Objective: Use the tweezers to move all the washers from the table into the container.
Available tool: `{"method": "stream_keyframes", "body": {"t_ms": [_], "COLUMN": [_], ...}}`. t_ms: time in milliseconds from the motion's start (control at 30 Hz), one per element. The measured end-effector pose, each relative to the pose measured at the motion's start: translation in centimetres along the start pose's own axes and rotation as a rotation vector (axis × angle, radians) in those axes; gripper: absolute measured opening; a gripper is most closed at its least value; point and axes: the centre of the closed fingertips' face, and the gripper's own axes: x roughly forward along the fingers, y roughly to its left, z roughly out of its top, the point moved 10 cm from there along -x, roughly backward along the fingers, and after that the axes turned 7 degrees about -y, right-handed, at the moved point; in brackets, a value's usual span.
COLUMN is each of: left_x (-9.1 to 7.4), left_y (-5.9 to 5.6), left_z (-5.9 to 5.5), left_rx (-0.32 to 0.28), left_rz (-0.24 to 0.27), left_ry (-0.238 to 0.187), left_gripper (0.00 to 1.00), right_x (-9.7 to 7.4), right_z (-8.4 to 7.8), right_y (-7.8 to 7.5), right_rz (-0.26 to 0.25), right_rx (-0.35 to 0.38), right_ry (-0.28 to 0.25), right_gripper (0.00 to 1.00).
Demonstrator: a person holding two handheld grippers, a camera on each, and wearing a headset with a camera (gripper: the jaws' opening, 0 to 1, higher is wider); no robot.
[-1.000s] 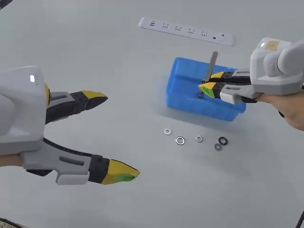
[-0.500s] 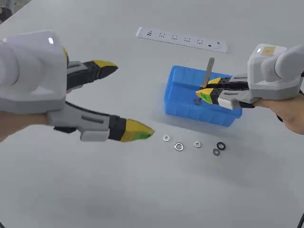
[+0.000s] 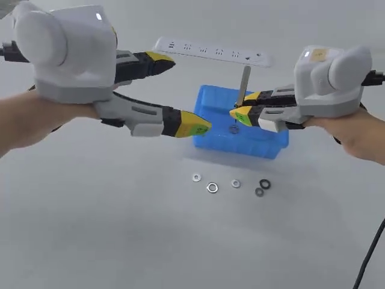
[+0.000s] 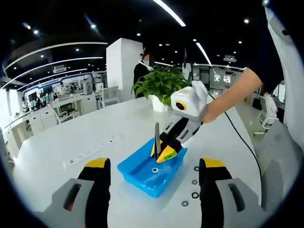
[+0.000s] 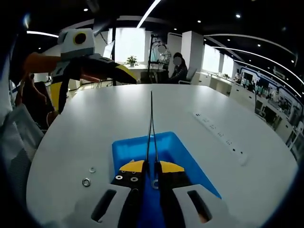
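left gripper [image 3: 183, 93] hanging wide open in the air, gripping nothing and touching nothing; its lower jaw tip is sitting just beside the container's [image 3: 240, 146] left edge in the head view, upper jaw well above it; in the left gripper view both yellow-tipped jaws of the left gripper [image 4: 154, 164] are standing far apart, framing the container [image 4: 137, 175]

right gripper [image 3: 240, 112] is clamping the tweezers [image 3: 243, 84], jaws drawn in until only the thin metal is between them; tweezers are standing roughly upright over the container, the long part sticking up above the jaws and a short end pointing down into it; same in the right gripper view, with right gripper [image 5: 152, 167] pinched on the tweezers [image 5: 151, 128] over the blue container [image 5: 178, 152]

one washer [image 4: 155, 169] is lying on the container floor right under the tweezers' [image 4: 157, 137] lower end; can't tell whether the tip is touching it

container is a shallow, open-topped blue tray, sitting on the white table [image 3: 120, 229]

washers [image 3: 212, 188] are lying flat on the table in a loose row just in front of the container, five of them; three silver on the left, two darker ones on the right nearly touching each other

power strip [image 3: 210, 51] is lying behind the container; plant [image 4: 159, 85] is standing further back
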Motion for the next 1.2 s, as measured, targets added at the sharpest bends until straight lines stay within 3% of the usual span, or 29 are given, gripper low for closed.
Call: {"method": "stream_keyframes", "body": {"t_ms": [100,167,367,433,500,567,600,633,667,767,933,1200], "left_x": [0.9,1.7,4.1,4.8,5.4,5.8,6.2,6.4,6.7,7.2,7.9,7.9], "left_y": [0.8,1.1,1.1,0.8,0.7,0.6,0.6,0.4,0.2,0.1,0.1,0.0], "left_z": [0.3,0.7,1.8,1.7,1.4,1.1,1.1,1.1,1.2,1.5,1.6,1.6], "left_rx": [-0.009,0.022,0.064,0.072,0.105,0.131,0.153,0.136,0.103,0.105,0.139,0.152], "left_rz": [-0.007,-0.017,-0.063,-0.113,-0.147,-0.177,-0.180,-0.196,-0.224,-0.242,-0.278,-0.306], "left_ry": [-0.007,-0.005,-0.007,0.011,0.050,0.082,0.080,0.072,0.065,0.052,0.076,0.099], "left_gripper": [0.75,0.69,0.66,0.64,0.55,0.36,0.30,0.28,0.32,0.36,0.26,0.20], "right_x": [-0.1,-0.2,-0.4,-0.5,-0.6,-0.7,-0.7,-0.7,-0.7,-0.8,-0.6,-0.3], "right_z": [-0.2,-0.1,-0.4,-0.5,-0.5,-0.6,-0.6,-0.6,-0.6,-0.6,-0.5,-0.1], "right_y": [0.1,0.2,0.2,0.3,0.3,0.3,0.3,0.3,0.3,0.5,0.7,0.7], "right_rz": [0.006,0.008,0.011,0.014,0.015,0.015,0.015,0.016,0.017,0.025,0.035,0.045], "right_rx": [-0.008,-0.015,-0.024,-0.025,-0.026,-0.022,-0.021,-0.021,-0.023,-0.027,-0.031,-0.037], "right_ry": [0.010,0.011,0.022,0.022,0.022,0.021,0.021,0.022,0.023,0.024,0.022,0.016], "right_gripper": [0.11,0.11,0.11,0.11,0.11,0.11,0.11,0.11,0.11,0.11,0.11,0.11]}}
